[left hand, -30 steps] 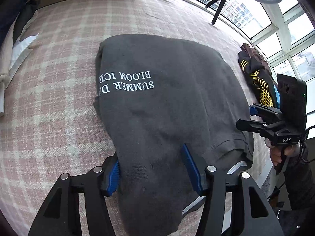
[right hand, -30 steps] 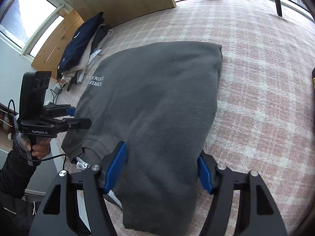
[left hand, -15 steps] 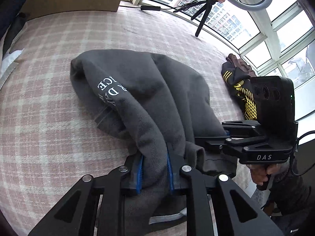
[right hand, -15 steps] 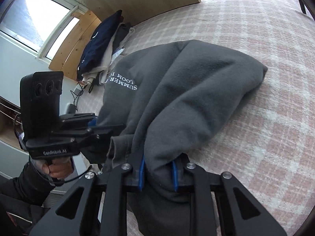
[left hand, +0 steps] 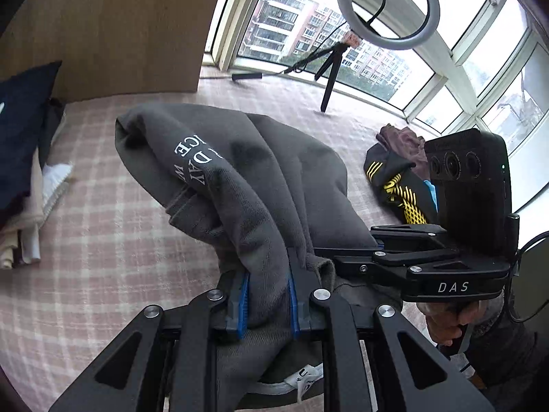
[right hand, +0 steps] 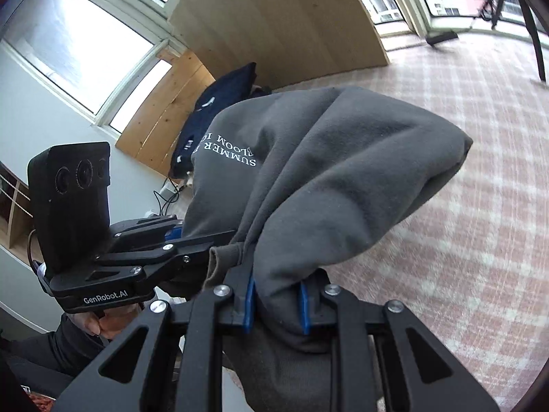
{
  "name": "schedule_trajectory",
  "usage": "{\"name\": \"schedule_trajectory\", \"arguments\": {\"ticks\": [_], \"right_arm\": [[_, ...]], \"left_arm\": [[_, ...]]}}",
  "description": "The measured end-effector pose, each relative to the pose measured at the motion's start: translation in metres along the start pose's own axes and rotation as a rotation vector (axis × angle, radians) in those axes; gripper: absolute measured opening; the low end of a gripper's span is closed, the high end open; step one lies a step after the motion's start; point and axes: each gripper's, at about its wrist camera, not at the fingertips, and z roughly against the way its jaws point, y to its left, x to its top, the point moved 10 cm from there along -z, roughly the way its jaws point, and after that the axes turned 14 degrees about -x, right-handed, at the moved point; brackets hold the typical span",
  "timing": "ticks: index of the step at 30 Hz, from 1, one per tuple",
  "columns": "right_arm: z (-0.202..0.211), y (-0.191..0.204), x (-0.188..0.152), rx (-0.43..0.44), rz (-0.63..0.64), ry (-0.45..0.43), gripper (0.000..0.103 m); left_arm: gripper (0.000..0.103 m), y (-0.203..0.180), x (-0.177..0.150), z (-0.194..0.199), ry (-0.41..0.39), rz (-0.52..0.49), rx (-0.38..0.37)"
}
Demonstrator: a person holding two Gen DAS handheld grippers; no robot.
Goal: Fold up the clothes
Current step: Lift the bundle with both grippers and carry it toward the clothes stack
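with each gripper, left (left hand: 267,304) and right (right hand: 277,305), clenched on the near edge of the grey shirt (left hand: 247,185), lift evenly and carry it forward so it folds flat onto the half resting on the plaid surface (left hand: 103,240).

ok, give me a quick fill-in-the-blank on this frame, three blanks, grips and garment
1. The left tool is shut on the ____ sweatshirt.
2. The right tool grips the ____ garment as the left one.
3. The pink plaid cover under the sweatshirt has a black-and-____ garment lying near the window.

Missing words: grey; same; yellow
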Motion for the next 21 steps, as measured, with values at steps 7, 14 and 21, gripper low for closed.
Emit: {"name": "schedule_trajectory", "arguments": {"ticks": [7,14,21], "right_arm": [[-0.013,0.101,0.066,-0.011,0.11,-0.083,0.02],[-0.071,0.227,0.121,-0.039,0.193,-0.132,0.02],[-0.141,0.31,0.16,-0.052,0.226,-0.131,0.02]], "left_arm": [[0.015,0.043,0.046,0.096,-0.101,-0.091,0.039],[0.015,0.142,0.066,0.199,-0.179,-0.07,0.072],[0.015,0.234,0.081,0.251,-0.184,-0.04,0.104]]}}
